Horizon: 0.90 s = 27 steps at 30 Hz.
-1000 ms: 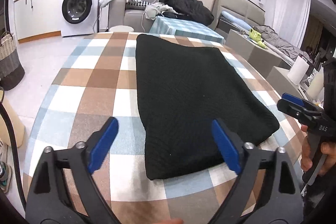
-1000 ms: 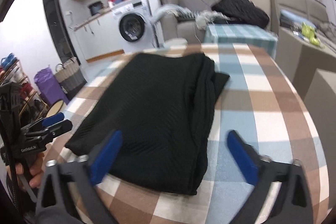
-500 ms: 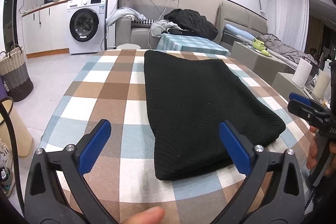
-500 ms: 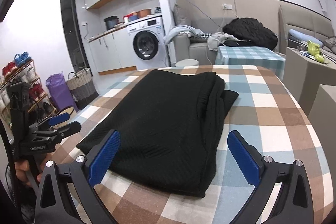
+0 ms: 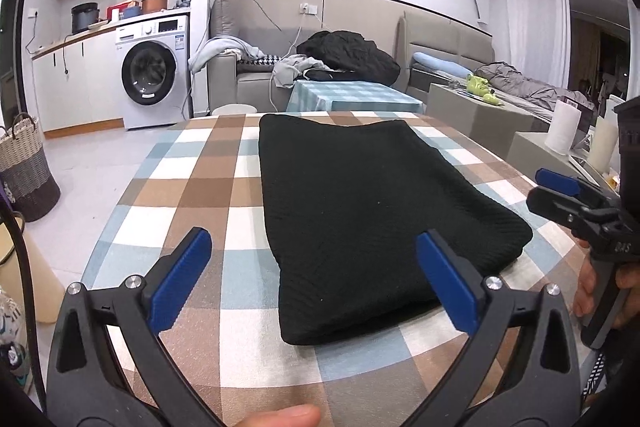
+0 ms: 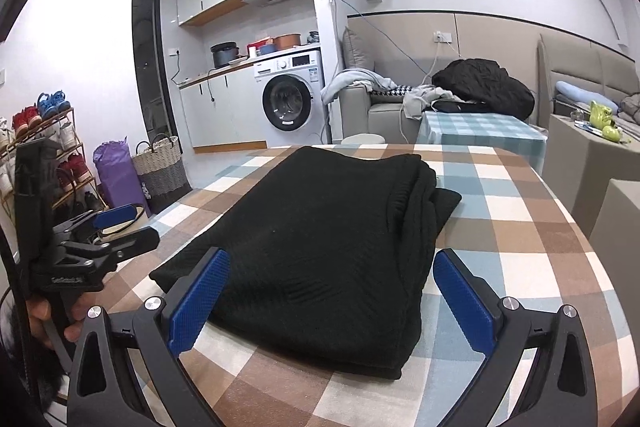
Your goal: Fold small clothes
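We see the black knit (image 5: 372, 211) lying flat on the checked table (image 5: 192, 187), already folded into a neat rectangle with stacked layers showing along its right edge (image 6: 420, 211); we judge the folding mostly done, with perhaps one more fold or a tidy-up left. Our left gripper (image 5: 312, 283) hangs spread wide above the near edge, pinching nothing, and our right gripper (image 6: 328, 291) is likewise spread and clear of the cloth.

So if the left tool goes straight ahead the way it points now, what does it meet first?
Probably the near edge of the black garment on the table; the open left tool is aimed at it, though depth is unclear.
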Motion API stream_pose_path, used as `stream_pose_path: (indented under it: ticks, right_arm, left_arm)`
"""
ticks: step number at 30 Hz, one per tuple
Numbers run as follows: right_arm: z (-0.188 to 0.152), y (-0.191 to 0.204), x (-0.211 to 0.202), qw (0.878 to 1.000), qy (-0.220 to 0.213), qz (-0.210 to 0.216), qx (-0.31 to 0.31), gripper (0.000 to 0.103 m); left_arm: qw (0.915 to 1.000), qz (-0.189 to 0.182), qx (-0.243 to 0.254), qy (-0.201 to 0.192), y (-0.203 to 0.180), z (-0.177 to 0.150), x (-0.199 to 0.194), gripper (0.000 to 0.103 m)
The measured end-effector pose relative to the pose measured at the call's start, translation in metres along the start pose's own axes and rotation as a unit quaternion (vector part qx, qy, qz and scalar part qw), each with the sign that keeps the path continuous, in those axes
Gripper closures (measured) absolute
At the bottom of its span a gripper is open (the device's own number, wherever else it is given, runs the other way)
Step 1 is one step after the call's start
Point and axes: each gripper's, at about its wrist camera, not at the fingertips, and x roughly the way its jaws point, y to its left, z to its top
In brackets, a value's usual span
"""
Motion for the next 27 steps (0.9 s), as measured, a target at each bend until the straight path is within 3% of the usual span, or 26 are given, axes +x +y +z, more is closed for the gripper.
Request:
stream_pose_path:
  ticks: [4, 9, 27]
  right_arm:
    - [0.0002, -0.0069, 0.0014, 1.0, 0.0, -0.017, 0.016, 0.0]
    - [-0.0005, -0.0096, -0.0049, 1.0, -0.017, -0.009, 0.021, 0.0]
    - [-0.0019, -0.0038, -0.0039, 1.0, -0.016, -0.009, 0.003, 0.0]
  left_arm:
    - [1.0, -0.004, 0.005, -0.007, -0.0023, 0.0001, -0.0038, 0.001]
    - [0.9998, -0.011, 0.005, -0.013, -0.0026, -0.0004, -0.0077, 0.001]
    - [0.9998, -0.012, -0.002, -0.013, 0.0008, 0.0001, -0.006, 0.001]
